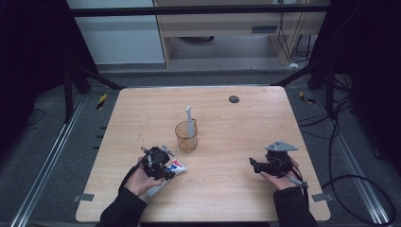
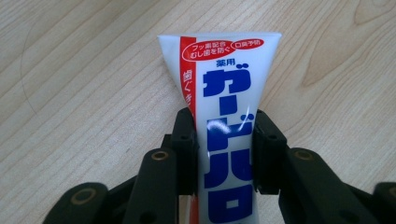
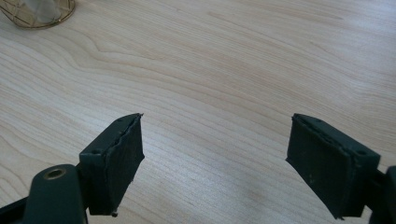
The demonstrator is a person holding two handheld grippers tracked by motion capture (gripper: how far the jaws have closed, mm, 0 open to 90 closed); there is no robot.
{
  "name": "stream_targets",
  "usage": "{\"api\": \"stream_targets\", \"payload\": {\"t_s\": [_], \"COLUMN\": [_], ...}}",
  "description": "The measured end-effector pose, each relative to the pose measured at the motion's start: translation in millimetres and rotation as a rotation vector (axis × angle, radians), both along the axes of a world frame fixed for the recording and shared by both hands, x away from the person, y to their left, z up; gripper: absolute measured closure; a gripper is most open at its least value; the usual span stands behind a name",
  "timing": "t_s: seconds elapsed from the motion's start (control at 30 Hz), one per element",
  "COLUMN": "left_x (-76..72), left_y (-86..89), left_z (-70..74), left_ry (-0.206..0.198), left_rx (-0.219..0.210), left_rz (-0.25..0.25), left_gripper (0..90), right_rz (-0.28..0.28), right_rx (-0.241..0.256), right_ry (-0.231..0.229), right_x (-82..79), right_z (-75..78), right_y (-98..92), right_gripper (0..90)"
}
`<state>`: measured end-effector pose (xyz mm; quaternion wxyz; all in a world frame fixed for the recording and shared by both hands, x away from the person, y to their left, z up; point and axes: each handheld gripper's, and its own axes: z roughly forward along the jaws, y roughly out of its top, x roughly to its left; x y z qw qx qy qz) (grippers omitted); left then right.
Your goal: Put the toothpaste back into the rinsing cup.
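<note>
A white toothpaste tube (image 2: 224, 93) with blue and red lettering lies on the wooden table (image 1: 227, 127). My left gripper (image 2: 224, 135) is shut on its middle, one jaw on each side; in the high view that gripper (image 1: 163, 171) sits at the front left with the tube (image 1: 176, 166) sticking out toward the right. An amber glass cup (image 1: 186, 137) stands at the table's centre, holding a white toothbrush (image 1: 189, 118) upright. My right gripper (image 3: 215, 154) is open over bare wood, nothing between its jaws; it (image 1: 257, 164) rests at the front right.
A small dark round disc (image 1: 233, 99) lies near the table's far edge. The cup's base (image 3: 37, 13) shows at the top left of the right gripper view. Black cables (image 1: 340, 142) trail on the floor to the right of the table.
</note>
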<state>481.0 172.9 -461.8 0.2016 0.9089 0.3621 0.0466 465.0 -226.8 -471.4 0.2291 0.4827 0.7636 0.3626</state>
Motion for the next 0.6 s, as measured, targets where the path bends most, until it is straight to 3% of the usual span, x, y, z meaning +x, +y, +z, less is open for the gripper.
{"api": "stream_targets", "payload": {"t_s": [0.17,0.33,0.6], "left_x": [-2.3,-6.8,-13.1], "left_y": [3.9,14.3,29.6], "left_z": [5.6,23.0,50.2], "left_ry": [-0.032,-0.080,-0.206], "left_rx": [-0.017,-0.077,-0.187], "left_rz": [0.010,0.035,0.098], "left_gripper": [68.7,69.0,69.1], "right_rz": [-0.004,-0.005,-0.013], "right_rx": [-0.001,-0.002,-0.002], "right_ry": [-0.003,-0.006,-0.009], "right_x": [-0.4,-0.4,-0.4], "right_z": [0.6,0.6,0.3], "right_y": [-2.5,-4.2,-5.8], "right_gripper": [18.5,18.4,17.9]}}
